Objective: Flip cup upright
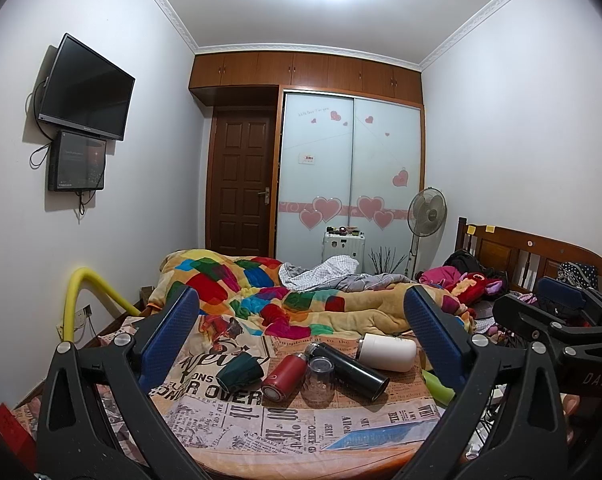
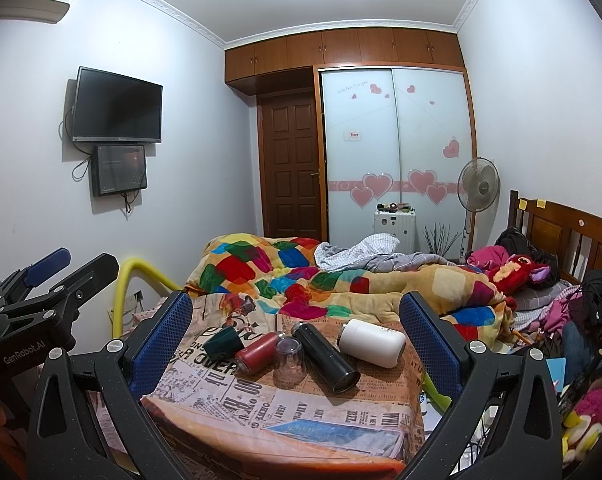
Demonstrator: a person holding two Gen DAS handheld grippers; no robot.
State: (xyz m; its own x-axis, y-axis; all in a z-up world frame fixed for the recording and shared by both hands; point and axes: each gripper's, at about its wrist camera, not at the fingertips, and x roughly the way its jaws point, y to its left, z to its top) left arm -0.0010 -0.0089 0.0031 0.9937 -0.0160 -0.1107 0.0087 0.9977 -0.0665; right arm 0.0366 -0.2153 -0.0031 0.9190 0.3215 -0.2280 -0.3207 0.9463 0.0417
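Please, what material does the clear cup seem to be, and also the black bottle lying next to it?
The clear ribbed cup, standing upside down, looks like glass or hard transparent plastic: the newspaper-print cloth shows through it, and its wall has facets. Which of the two, I cannot tell. The long black cylindrical bottle seems to be painted metal with a semi-gloss finish, judging by soft highlights along its side.
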